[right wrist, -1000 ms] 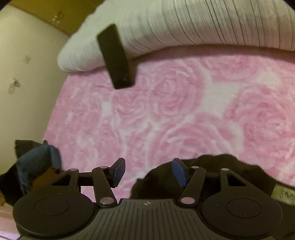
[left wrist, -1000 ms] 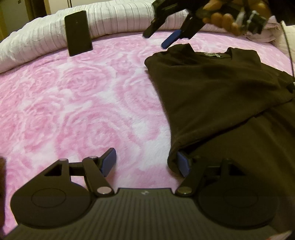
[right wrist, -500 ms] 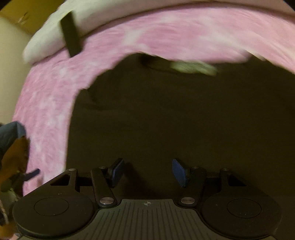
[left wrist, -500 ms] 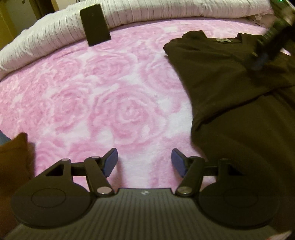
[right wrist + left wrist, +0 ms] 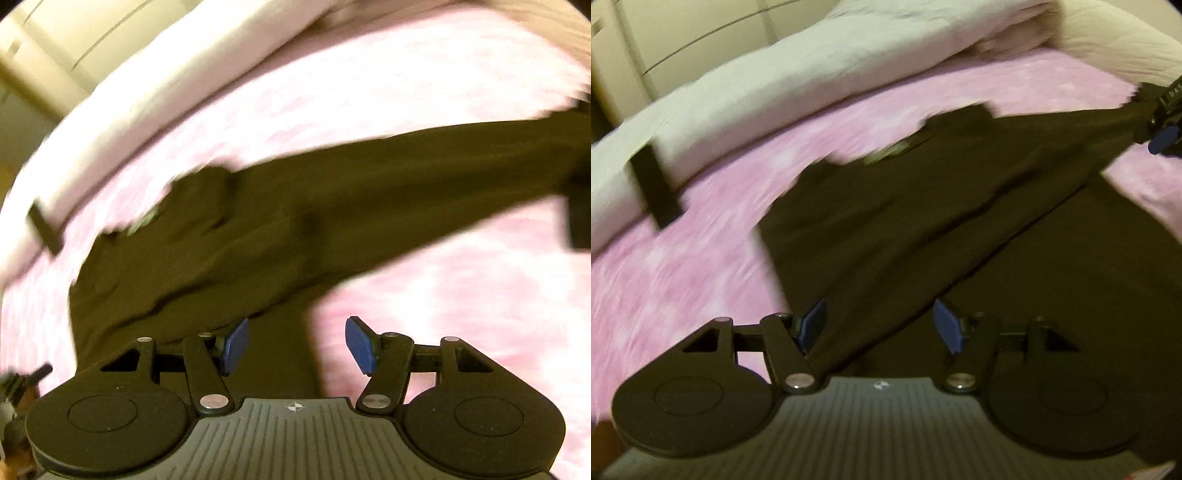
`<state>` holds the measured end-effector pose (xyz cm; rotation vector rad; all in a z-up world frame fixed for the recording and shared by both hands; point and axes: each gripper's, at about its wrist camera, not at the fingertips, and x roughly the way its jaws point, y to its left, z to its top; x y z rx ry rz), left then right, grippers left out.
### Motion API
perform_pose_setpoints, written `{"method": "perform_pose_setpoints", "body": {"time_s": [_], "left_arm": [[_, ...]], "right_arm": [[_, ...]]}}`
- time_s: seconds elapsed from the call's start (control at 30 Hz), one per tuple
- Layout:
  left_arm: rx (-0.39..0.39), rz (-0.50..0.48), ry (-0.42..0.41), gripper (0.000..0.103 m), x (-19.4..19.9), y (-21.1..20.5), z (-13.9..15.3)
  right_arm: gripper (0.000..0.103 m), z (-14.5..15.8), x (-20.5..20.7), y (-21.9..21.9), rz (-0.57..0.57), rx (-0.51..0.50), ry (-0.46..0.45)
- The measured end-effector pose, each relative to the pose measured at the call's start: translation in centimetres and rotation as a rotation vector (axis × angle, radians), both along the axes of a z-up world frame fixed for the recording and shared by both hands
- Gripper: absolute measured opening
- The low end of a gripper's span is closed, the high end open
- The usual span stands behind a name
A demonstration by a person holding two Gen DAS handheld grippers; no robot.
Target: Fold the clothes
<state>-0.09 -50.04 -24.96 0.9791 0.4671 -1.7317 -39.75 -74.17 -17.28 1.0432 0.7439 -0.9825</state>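
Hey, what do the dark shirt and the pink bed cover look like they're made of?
The dark shirt looks like soft matte knit, probably cotton jersey: it drapes and creases limply with no shine. The pink bed cover looks like plush fleece, going by its fuzzy, mottled surface, though motion blur leaves that uncertain.

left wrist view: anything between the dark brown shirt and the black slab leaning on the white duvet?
Nothing: only bare pink rose-patterned blanket separates the dark brown shirt from the black slab in the left wrist view.
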Motion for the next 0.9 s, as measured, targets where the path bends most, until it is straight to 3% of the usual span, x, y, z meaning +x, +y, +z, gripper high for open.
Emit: {"method": "perform_pose_setpoints", "body": {"time_s": [0.1,0.17,0.33,0.43,0.53,0.77,0.9], "left_arm": [[-0.006,-0.055,-0.061,0.061,-4.5,-1.0,-0.8],[-0.010,-0.091,-0.102,0.061,-7.6,-1.7,-1.4],[-0.019,-0.183,-0.204,0.061,-15.2,-3.4,-2.8],[-0.007,-0.217,-0.274,0.060,-18.0,-4.1,-4.0],[0.013,-0.217,-0.259,0.060,-19.8,-4.9,-3.8],[0.027,-0.293,-0.214,0.060,-26.5,-6.8,-3.4],[0.025,-0.349,-0.197,0.060,-30.8,-7.7,-3.8]], "right_arm": [[0.061,1.2,-5.8,-1.6,-0.080,-0.038,-0.015],[0.061,1.0,-7.9,-2.7,-0.065,-0.050,-0.039],[0.061,-1.9,-7.3,-5.3,0.100,-0.030,-0.143],[0.061,-3.4,-7.2,-7.3,0.129,-0.011,-0.182],[0.061,-3.8,-10.4,-8.7,0.021,-0.031,-0.190],[0.061,0.2,-21.4,-12.1,-0.249,-0.240,-0.032],[0.061,-0.3,-24.8,-16.0,-0.328,-0.241,0.001]]}}
